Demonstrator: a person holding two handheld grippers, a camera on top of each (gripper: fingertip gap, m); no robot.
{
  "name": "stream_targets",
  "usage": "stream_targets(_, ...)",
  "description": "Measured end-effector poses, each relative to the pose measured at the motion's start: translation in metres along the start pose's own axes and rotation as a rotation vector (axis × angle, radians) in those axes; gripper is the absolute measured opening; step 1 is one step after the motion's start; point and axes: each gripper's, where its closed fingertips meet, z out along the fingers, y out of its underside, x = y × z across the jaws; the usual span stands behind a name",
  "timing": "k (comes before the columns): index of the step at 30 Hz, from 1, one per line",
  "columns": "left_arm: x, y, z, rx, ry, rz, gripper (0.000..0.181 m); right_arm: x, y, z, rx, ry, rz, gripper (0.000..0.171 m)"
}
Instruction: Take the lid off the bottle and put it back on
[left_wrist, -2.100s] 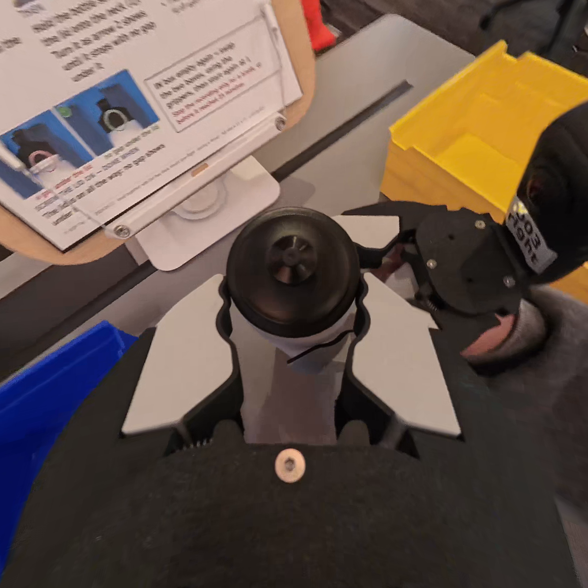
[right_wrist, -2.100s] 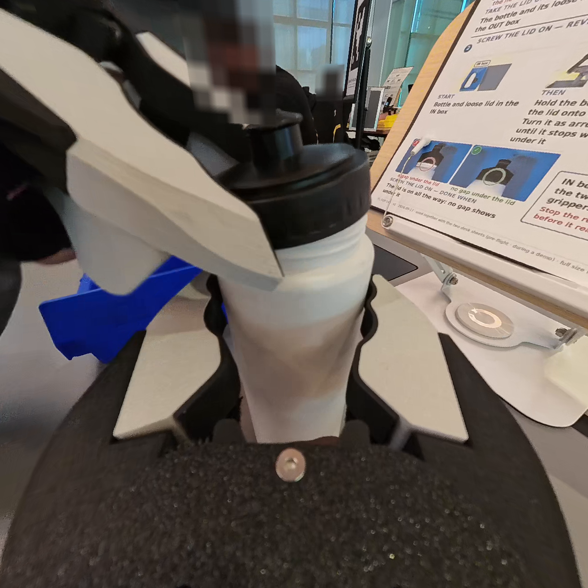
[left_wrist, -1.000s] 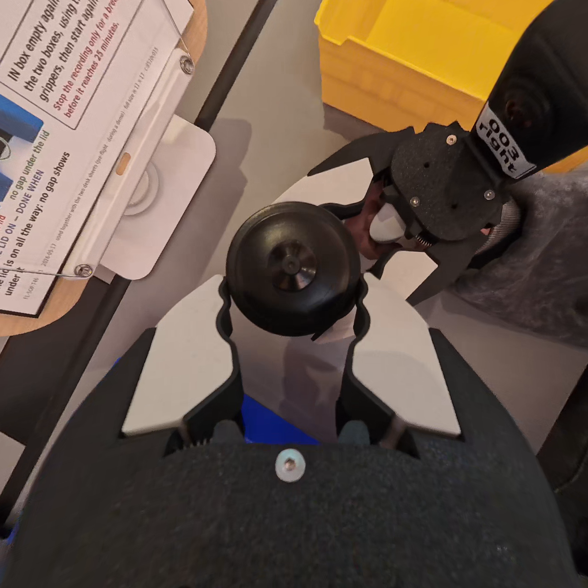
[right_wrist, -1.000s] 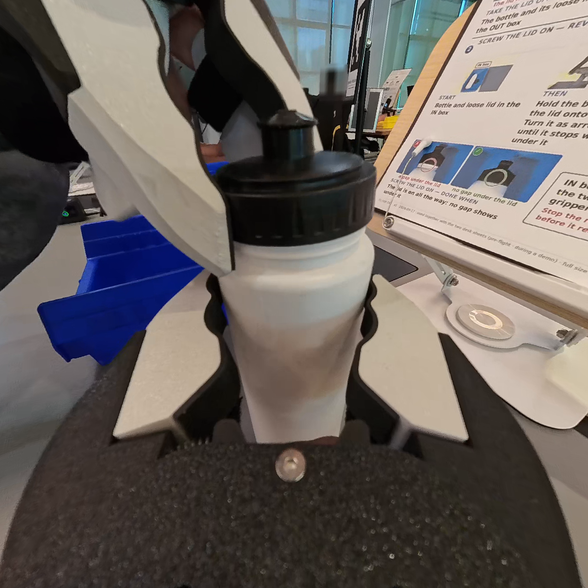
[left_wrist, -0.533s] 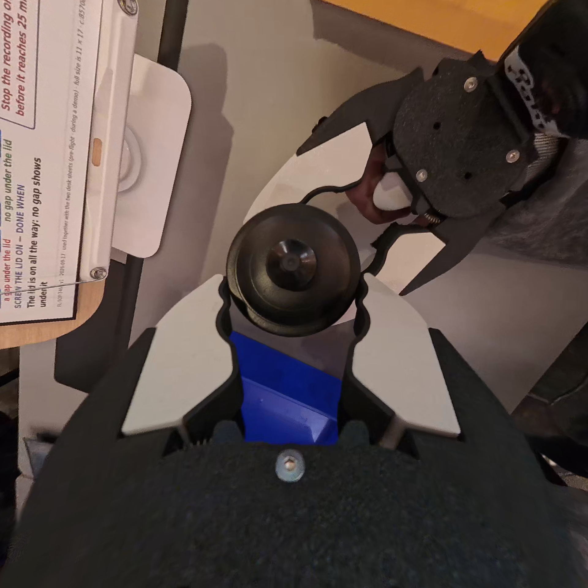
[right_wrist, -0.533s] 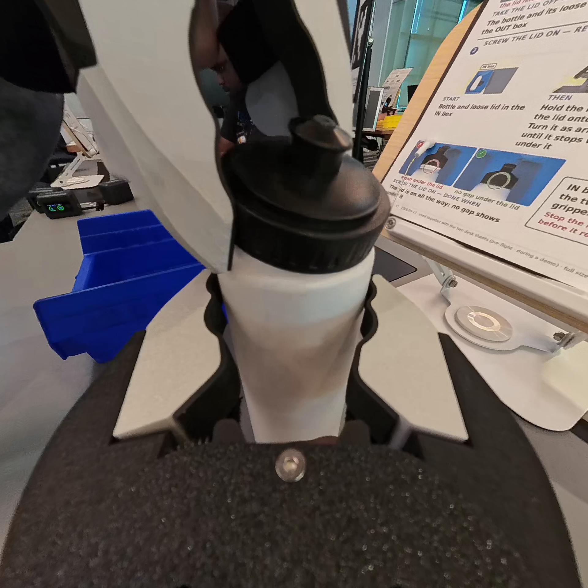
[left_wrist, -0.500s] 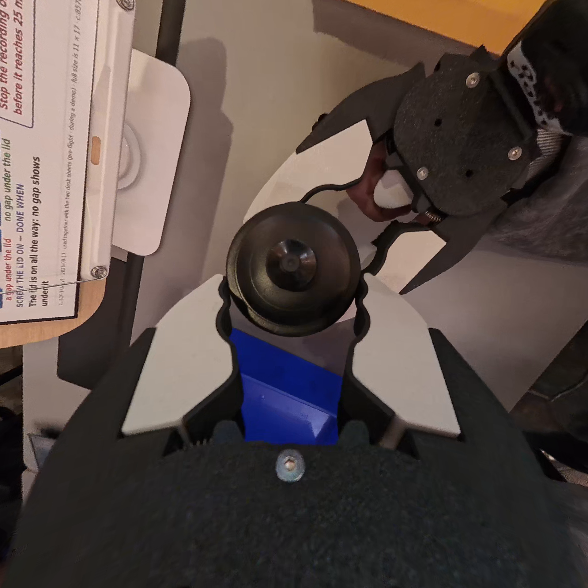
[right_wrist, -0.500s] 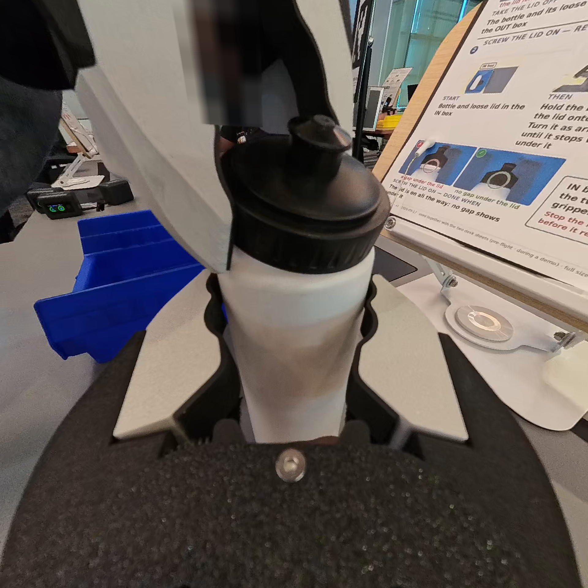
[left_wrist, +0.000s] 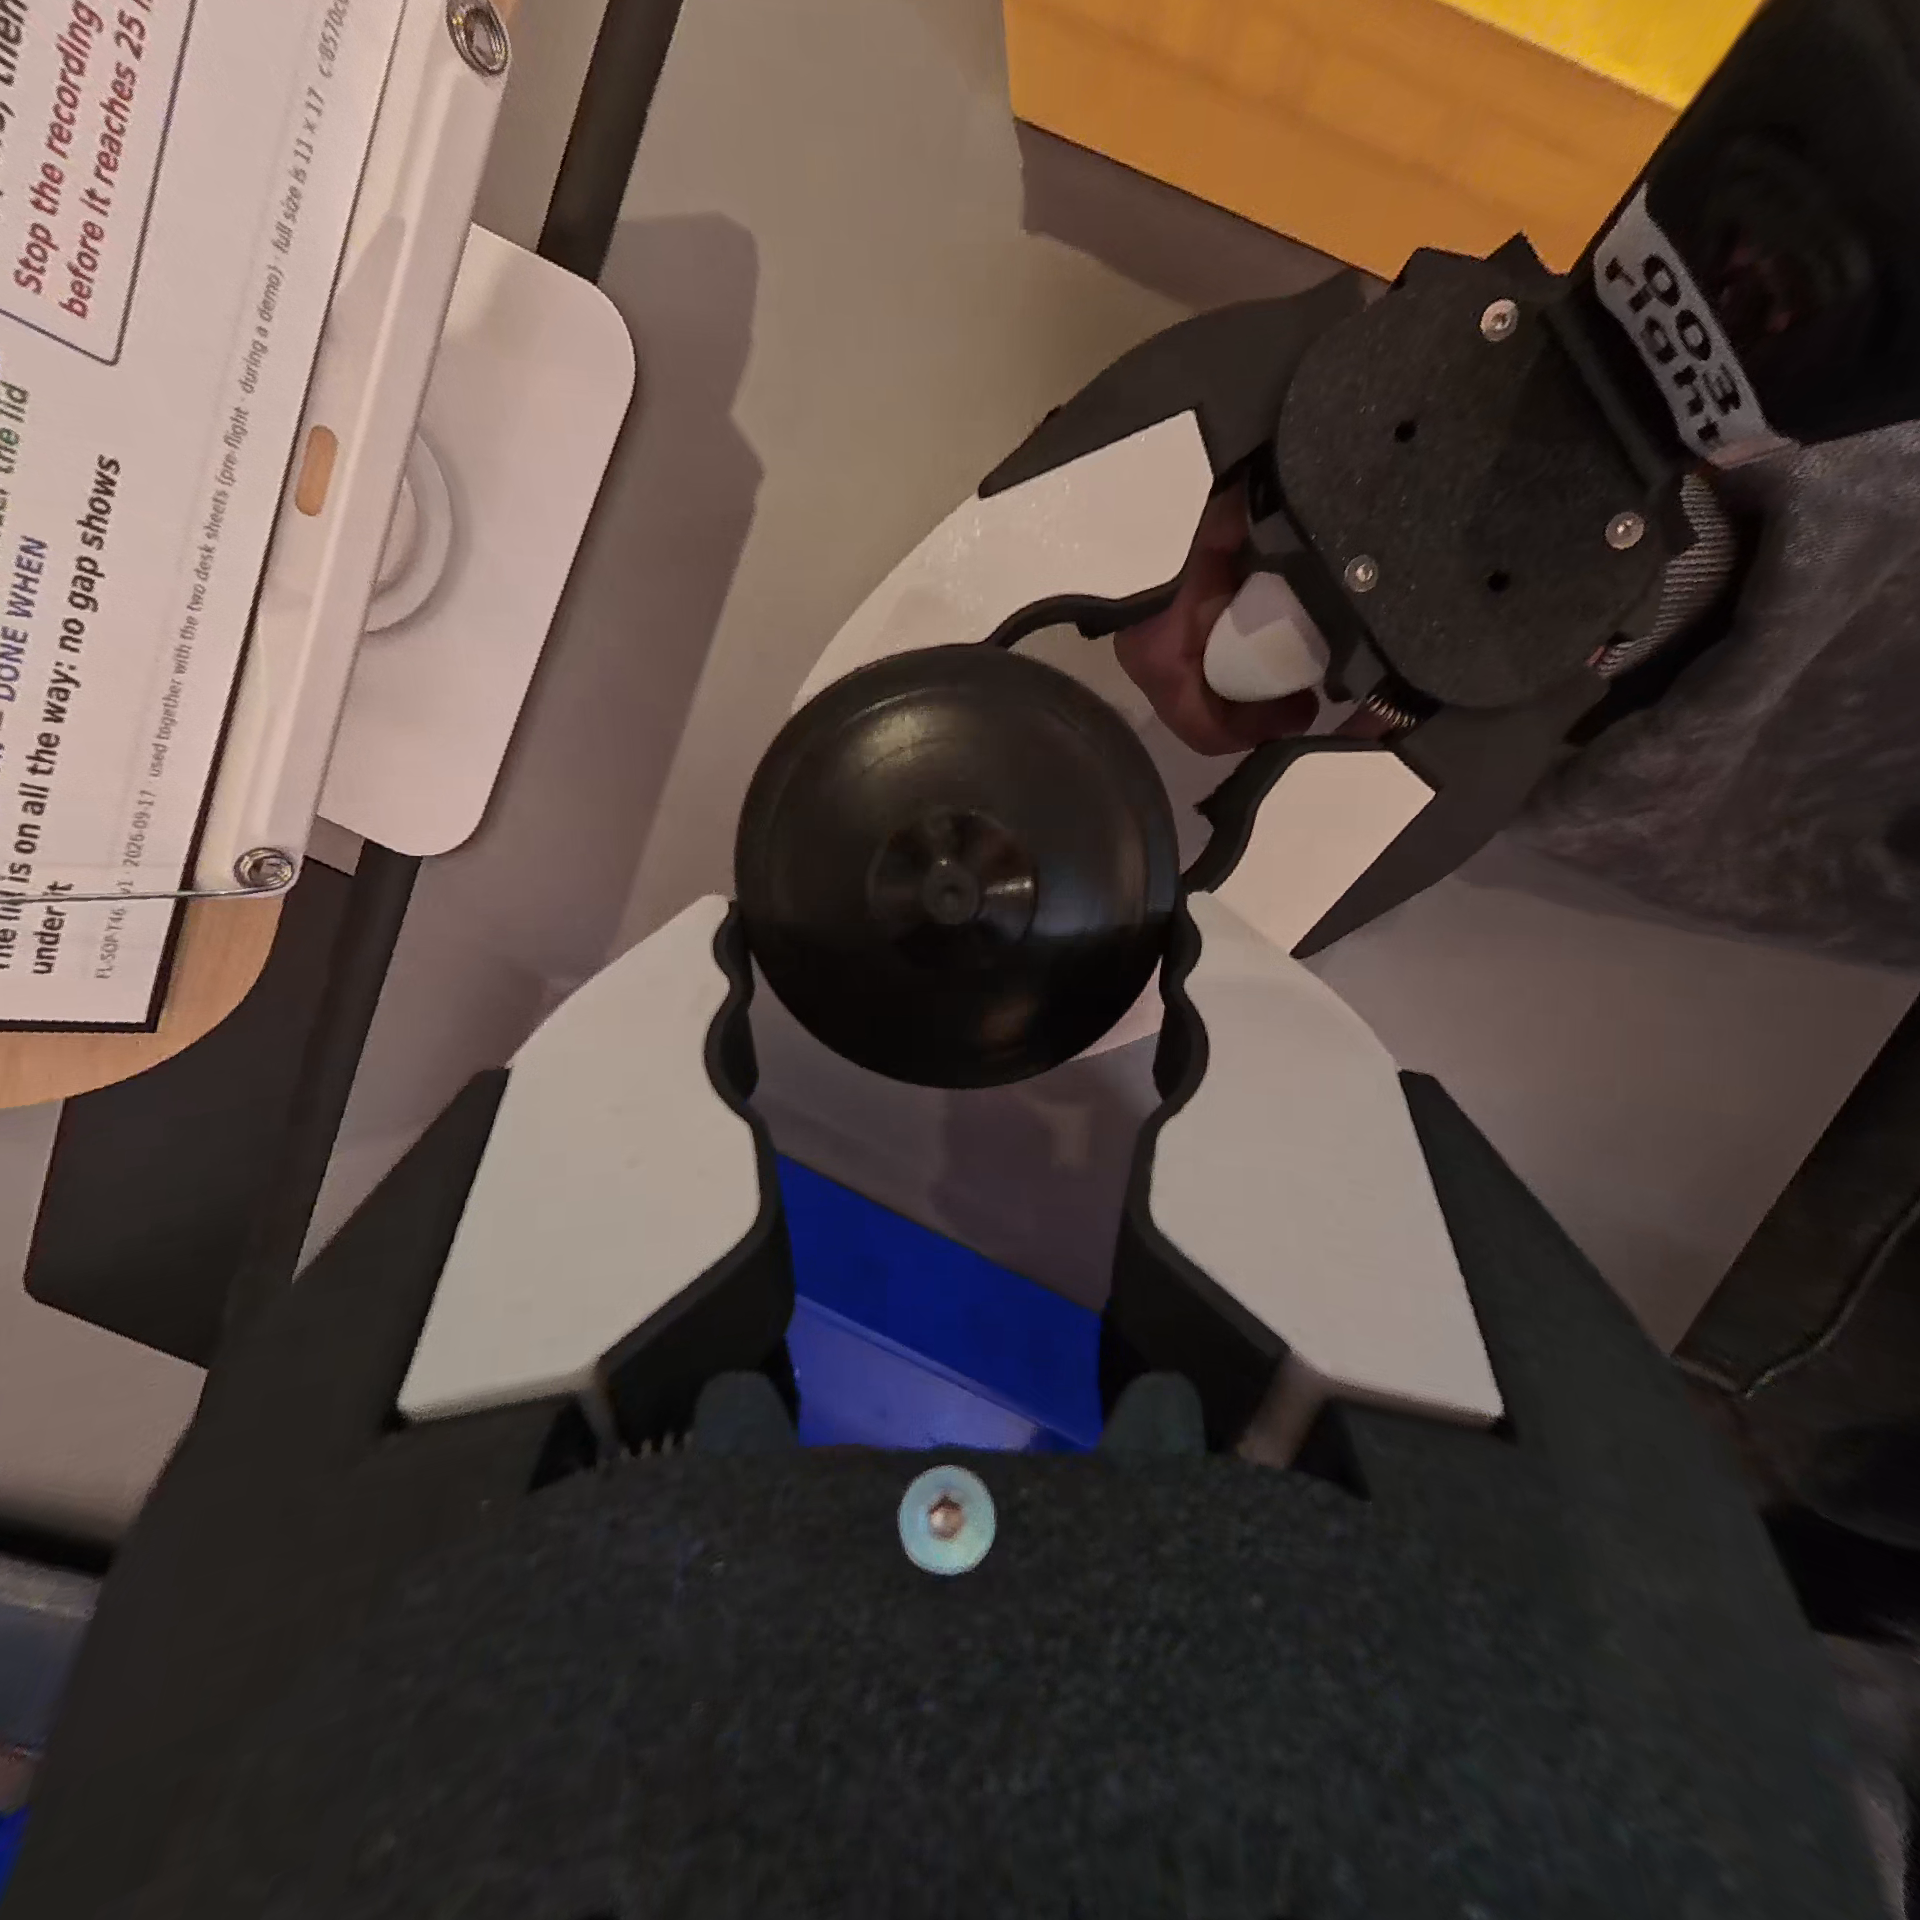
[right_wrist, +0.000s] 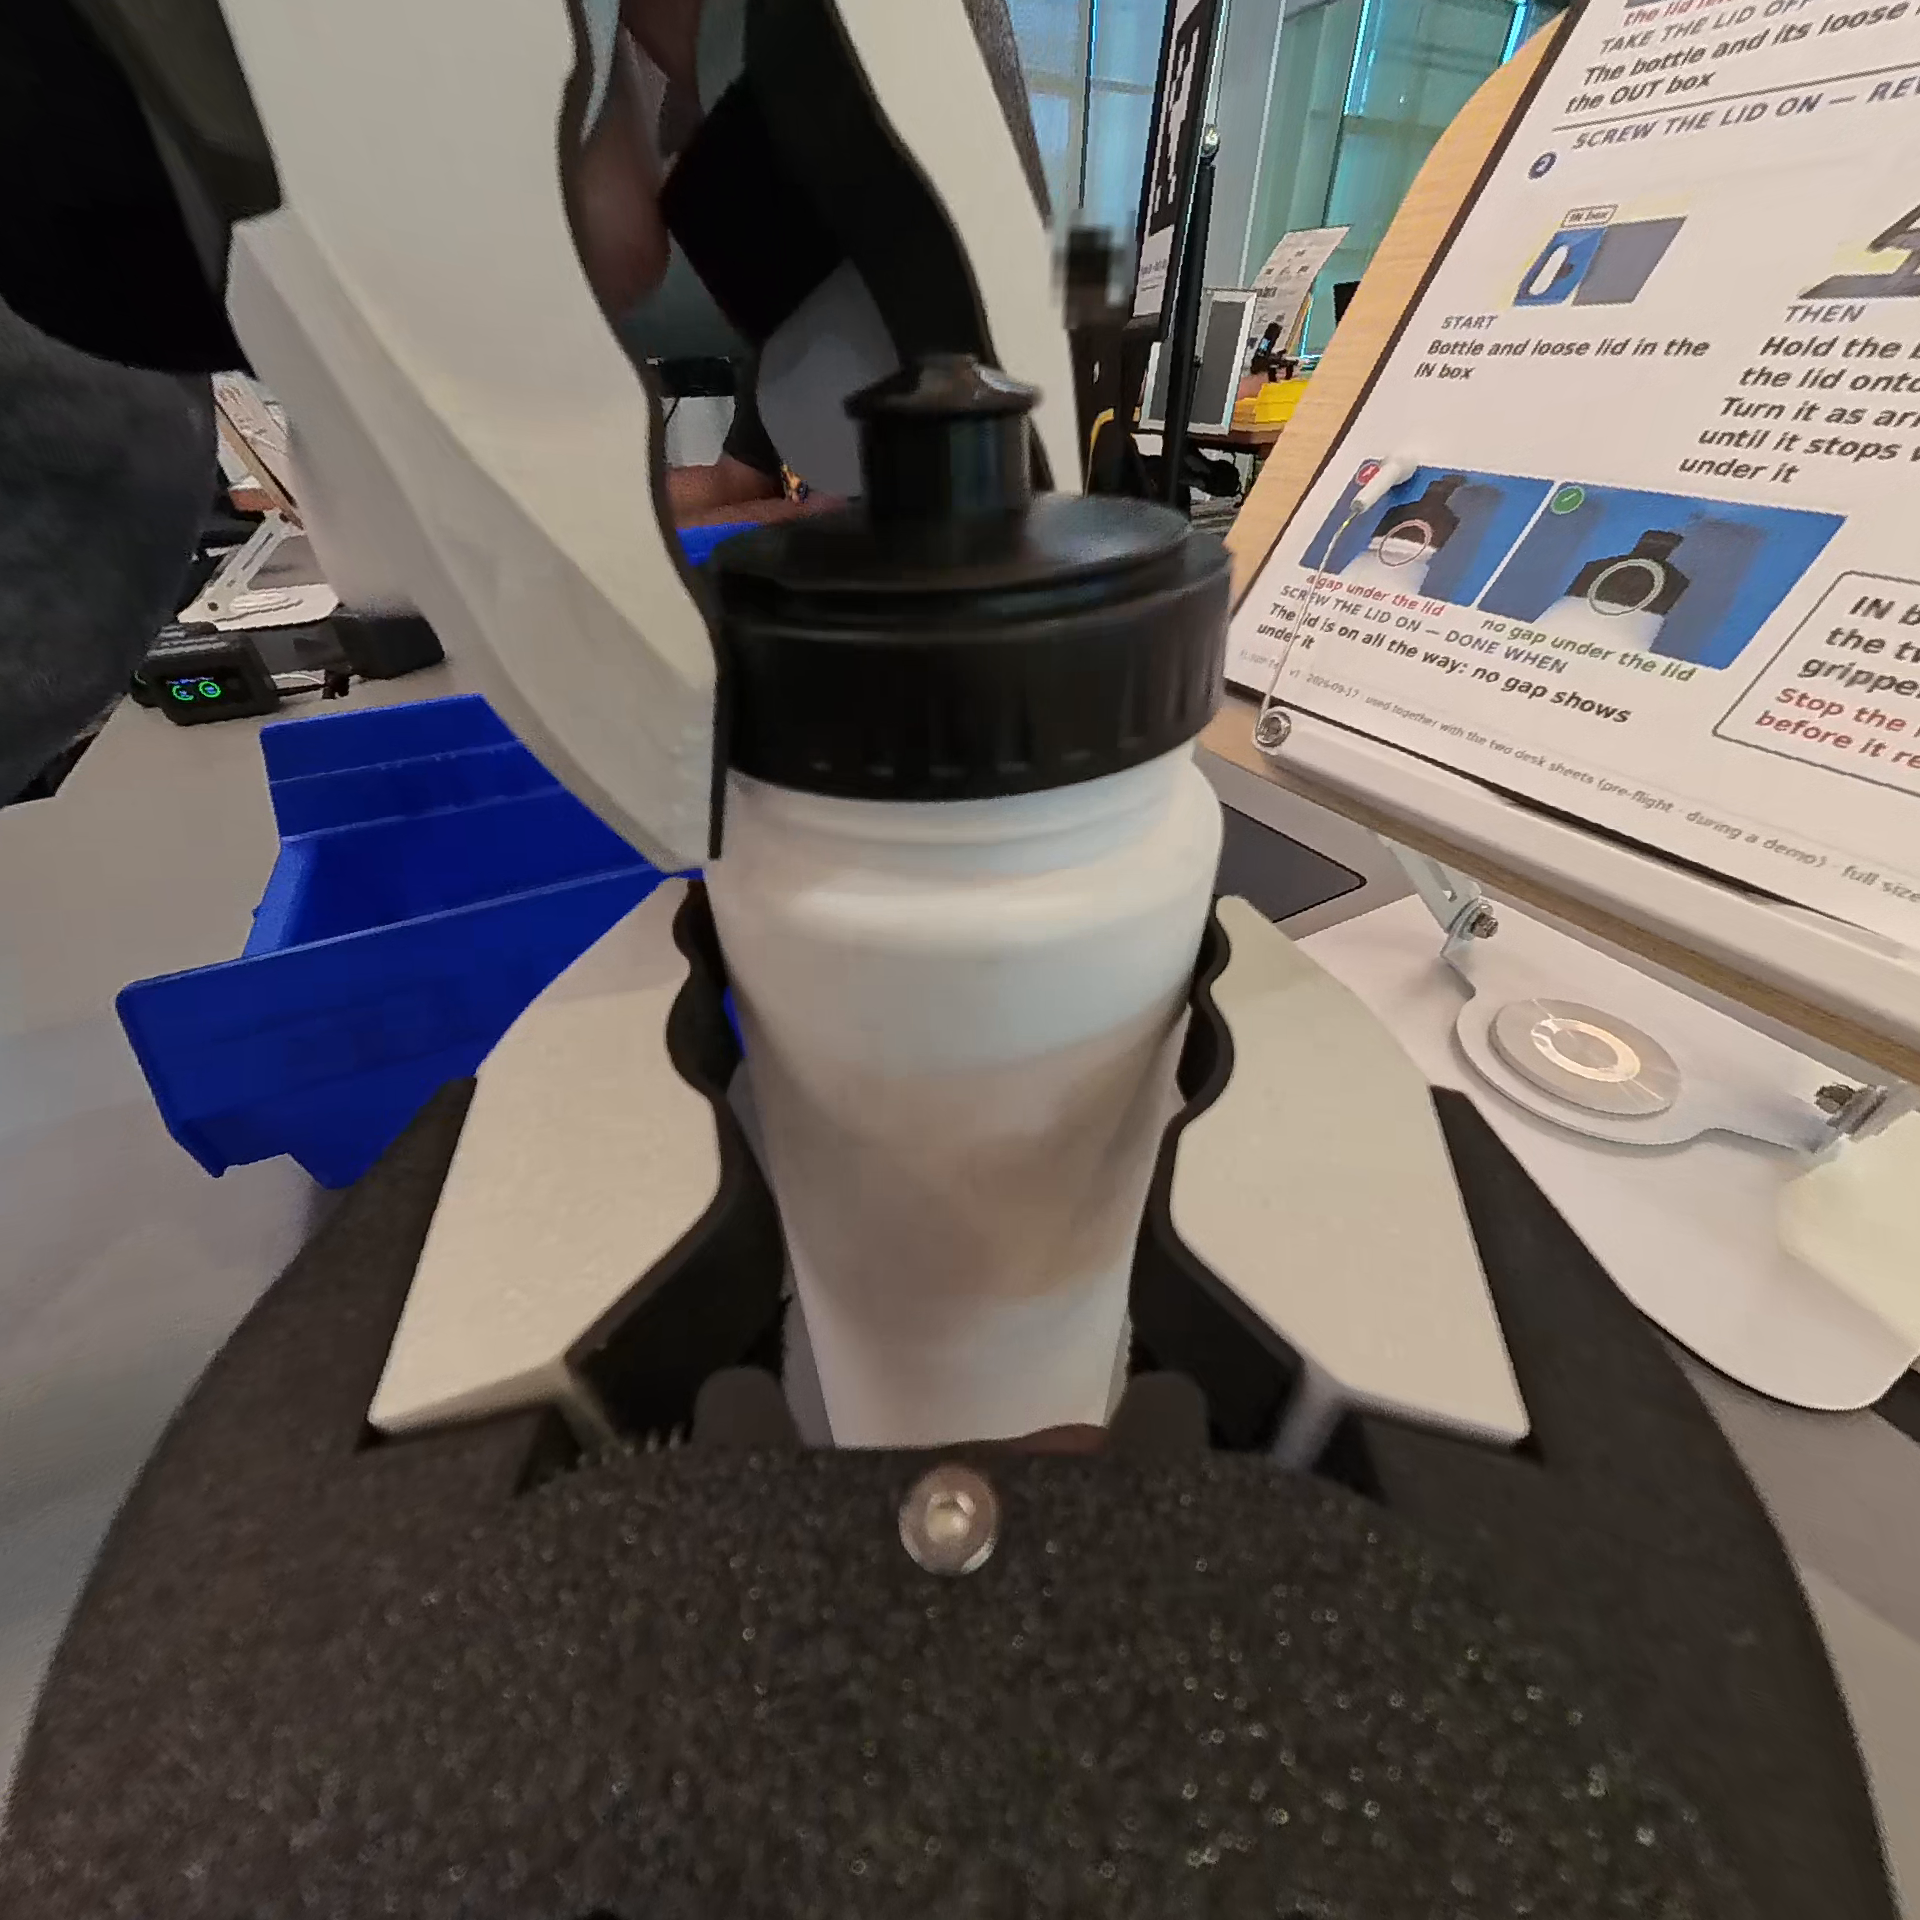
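A white bottle (right_wrist: 966, 1039) stands upright between the fingers of my right gripper (right_wrist: 951, 997), which is shut on its body. Its black lid (right_wrist: 966, 644) with a spout sits level on the neck. My left gripper (left_wrist: 956, 935) comes from above and is shut on the lid (left_wrist: 956, 862), with one white finger (right_wrist: 468, 468) at the lid's left side in the right wrist view. In the left wrist view the right gripper (left_wrist: 1455, 520) shows at the upper right. The lid hides the bottle there.
A blue bin (right_wrist: 416, 935) stands on the grey table to the left, also under my left gripper (left_wrist: 935, 1278). A yellow bin (left_wrist: 1299, 125) is at the far side. An instruction sheet on a stand (right_wrist: 1662, 520) with a white base plate (right_wrist: 1579, 1060) is to the right.
My left gripper has turned clockwise with the lid over the last two seconds. The lid sat tilted half a second ago and now sits level. The right gripper has kept hold of the bottle.
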Motion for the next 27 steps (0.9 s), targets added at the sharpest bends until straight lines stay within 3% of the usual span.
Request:
stream_targets(12,0.0,0.004,-0.001,-0.04,0.034,0.086,0.075,-0.002,0.0,0.001,-0.001,-0.001,-0.01,0.085)
stream_targets(18,-0.005,0.005,-0.002,0.029,0.001,0.104,0.078,-0.001,0.0,0.0,-0.001,-0.001,-0.003,0.085)
stream_targets(21,-0.008,0.007,-0.005,0.135,0.007,0.036,0.084,0.0,0.0,-0.001,0.0,-0.001,0.001,0.085)
stream_targets(27,0.007,-0.017,-0.028,0.595,0.064,-0.173,0.087,-0.001,0.0,0.0,-0.001,-0.001,-0.003,0.085)
